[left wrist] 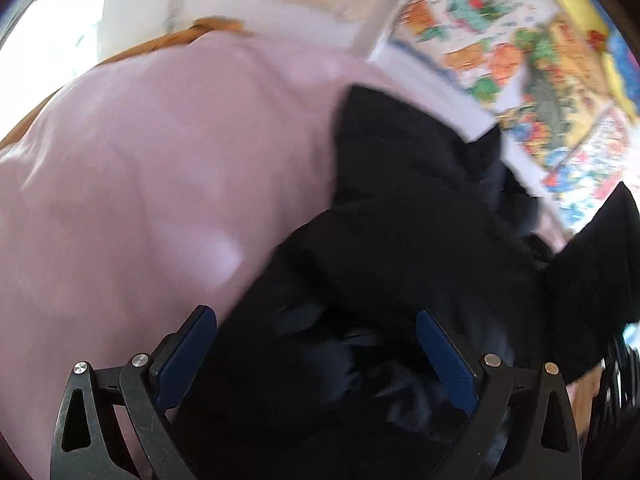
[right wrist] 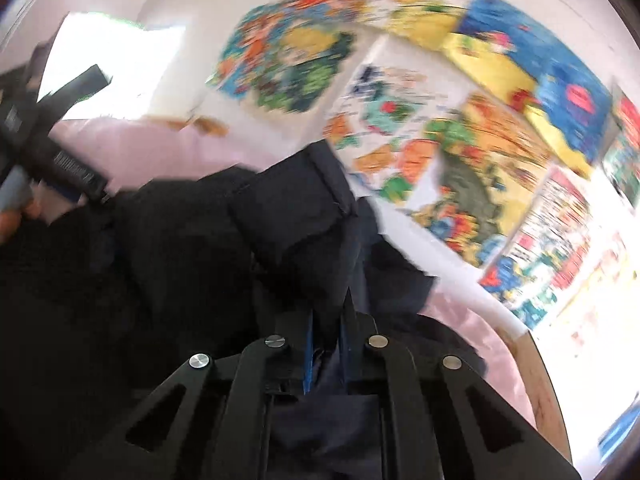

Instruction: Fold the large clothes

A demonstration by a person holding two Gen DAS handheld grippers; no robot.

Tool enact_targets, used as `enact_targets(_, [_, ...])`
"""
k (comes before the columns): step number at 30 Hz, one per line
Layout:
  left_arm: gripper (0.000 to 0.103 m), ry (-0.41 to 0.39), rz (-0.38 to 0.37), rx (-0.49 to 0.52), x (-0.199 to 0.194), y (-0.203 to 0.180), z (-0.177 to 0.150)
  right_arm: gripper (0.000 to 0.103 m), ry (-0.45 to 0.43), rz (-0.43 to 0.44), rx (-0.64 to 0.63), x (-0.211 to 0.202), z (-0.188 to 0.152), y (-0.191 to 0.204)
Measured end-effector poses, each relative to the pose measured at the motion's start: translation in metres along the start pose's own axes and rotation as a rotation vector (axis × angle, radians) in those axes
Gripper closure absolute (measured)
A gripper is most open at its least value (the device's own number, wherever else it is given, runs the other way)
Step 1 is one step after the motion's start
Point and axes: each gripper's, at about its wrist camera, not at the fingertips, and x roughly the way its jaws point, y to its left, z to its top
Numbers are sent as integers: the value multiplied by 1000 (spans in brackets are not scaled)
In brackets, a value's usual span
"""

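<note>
A dark navy garment (left wrist: pixel 400 208) lies bunched on a pink sheet (left wrist: pixel 140 168). My left gripper (left wrist: pixel 316 332) is open, its blue pads (left wrist: pixel 444 352) spread wide over the garment's crumpled folds. In the right wrist view the same garment (right wrist: pixel 192 240) fills the lower left. My right gripper (right wrist: pixel 328 320) is shut on a fold of the garment, cloth pinched between its fingers. The left gripper (right wrist: pixel 60 160) also shows at the far left of that view, too blurred to read there.
The pink sheet (right wrist: pixel 152 148) covers a wooden table whose edge (right wrist: pixel 540 380) shows at right. A wall with colourful posters (right wrist: pixel 460 140) stands behind. A bright window (left wrist: pixel 48 32) is at upper left. Both views are motion-blurred.
</note>
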Motion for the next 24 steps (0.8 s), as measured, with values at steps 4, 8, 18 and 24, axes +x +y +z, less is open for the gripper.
enact_targets(4, [2, -105, 17, 137, -13, -27, 13, 95, -18, -71, 57, -9, -13, -42])
enact_targets(8, [2, -89, 117, 263, 8, -48, 17, 95, 68, -71, 172, 9, -41, -80])
enact_targets(18, [0, 76, 62, 154, 51, -11, 7, 46, 393, 95, 381, 40, -131, -107])
enact_targets(24, [0, 38, 55, 166, 43, -16, 1, 43, 447, 114, 645, 18, -169, -144])
